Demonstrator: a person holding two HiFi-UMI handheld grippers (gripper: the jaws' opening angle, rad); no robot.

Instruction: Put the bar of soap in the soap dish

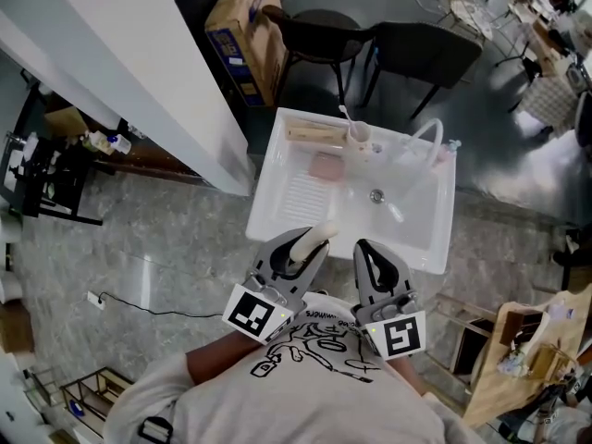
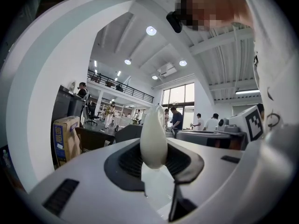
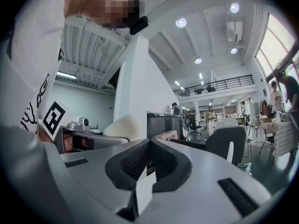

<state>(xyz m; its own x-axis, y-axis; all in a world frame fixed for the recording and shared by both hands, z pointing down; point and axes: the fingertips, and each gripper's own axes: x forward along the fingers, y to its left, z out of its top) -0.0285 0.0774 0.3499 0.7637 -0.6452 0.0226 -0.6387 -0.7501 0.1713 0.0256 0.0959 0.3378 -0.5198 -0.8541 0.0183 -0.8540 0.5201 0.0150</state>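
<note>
The white sink (image 1: pixel 264 192) is standing just beyond both grippers, with the pink soap dish (image 1: pixel 326 166) lying in its left half. The left gripper (image 1: pixel 307 241) is clamping a smooth, cream, oval bar of soap (image 2: pixel 153 136), its long axis pointing far, towards the sink. The right gripper (image 3: pixel 148 164) is hanging pinched together, empty.

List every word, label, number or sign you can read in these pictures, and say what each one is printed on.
Box: blue label with print, too blurred to read.
Shirt: black lettering and a drawing, too small to read.
Left cube: black-and-white square code, no letters.
Right cube: same kind of code, no letters.
No other text is readable.
</note>
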